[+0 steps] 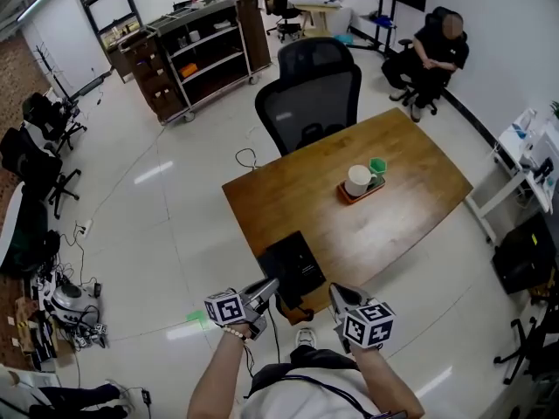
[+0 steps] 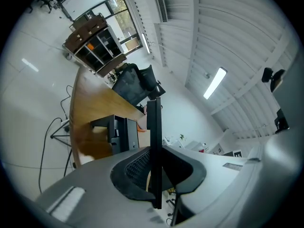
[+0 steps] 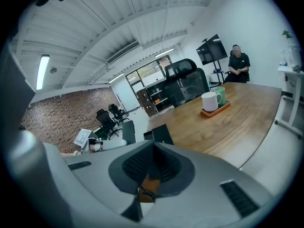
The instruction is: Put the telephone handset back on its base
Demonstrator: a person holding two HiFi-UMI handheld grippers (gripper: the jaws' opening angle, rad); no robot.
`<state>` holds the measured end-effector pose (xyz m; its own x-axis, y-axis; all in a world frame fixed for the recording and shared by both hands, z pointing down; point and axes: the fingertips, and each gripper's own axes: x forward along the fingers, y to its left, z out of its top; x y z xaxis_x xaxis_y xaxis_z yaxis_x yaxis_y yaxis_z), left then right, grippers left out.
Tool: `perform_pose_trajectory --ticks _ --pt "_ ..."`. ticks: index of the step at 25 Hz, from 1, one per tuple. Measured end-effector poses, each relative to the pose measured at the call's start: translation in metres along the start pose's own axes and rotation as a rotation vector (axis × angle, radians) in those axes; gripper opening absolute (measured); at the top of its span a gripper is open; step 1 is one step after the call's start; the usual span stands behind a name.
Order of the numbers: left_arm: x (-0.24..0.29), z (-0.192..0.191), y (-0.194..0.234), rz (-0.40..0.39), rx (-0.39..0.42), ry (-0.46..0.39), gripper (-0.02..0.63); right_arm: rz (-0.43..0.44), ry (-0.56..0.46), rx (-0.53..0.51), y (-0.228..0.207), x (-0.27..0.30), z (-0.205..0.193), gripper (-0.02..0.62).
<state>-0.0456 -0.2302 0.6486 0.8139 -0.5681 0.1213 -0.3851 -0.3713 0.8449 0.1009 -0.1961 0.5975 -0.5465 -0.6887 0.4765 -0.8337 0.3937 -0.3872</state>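
The black telephone base (image 1: 293, 267) sits on the near left corner of the wooden table (image 1: 393, 225); it also shows in the left gripper view as the base (image 2: 116, 134) and in the right gripper view as the base (image 3: 159, 133). My left gripper (image 1: 266, 291) hangs just off that corner, shut on the black handset (image 2: 154, 127), which stands edge-on between the pads. From the right gripper view the handset (image 3: 128, 129) is a dark upright slab left of the base. My right gripper (image 1: 339, 297) hovers at the table's near edge, right of the base, jaws together and empty.
A small tray with a white mug (image 1: 358, 182) and a green cup stands mid-table. A black office chair (image 1: 310, 94) is pushed against the far edge. A person (image 1: 437, 55) sits at the back right. A shelf cart (image 1: 196, 51) stands at the back left.
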Motion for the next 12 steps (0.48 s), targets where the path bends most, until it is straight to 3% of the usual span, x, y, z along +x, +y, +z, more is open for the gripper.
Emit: perform_pose_trajectory --ticks 12 --pt "0.024 -0.01 0.049 -0.011 -0.056 0.045 0.071 0.006 0.054 -0.008 -0.015 0.032 -0.001 0.002"
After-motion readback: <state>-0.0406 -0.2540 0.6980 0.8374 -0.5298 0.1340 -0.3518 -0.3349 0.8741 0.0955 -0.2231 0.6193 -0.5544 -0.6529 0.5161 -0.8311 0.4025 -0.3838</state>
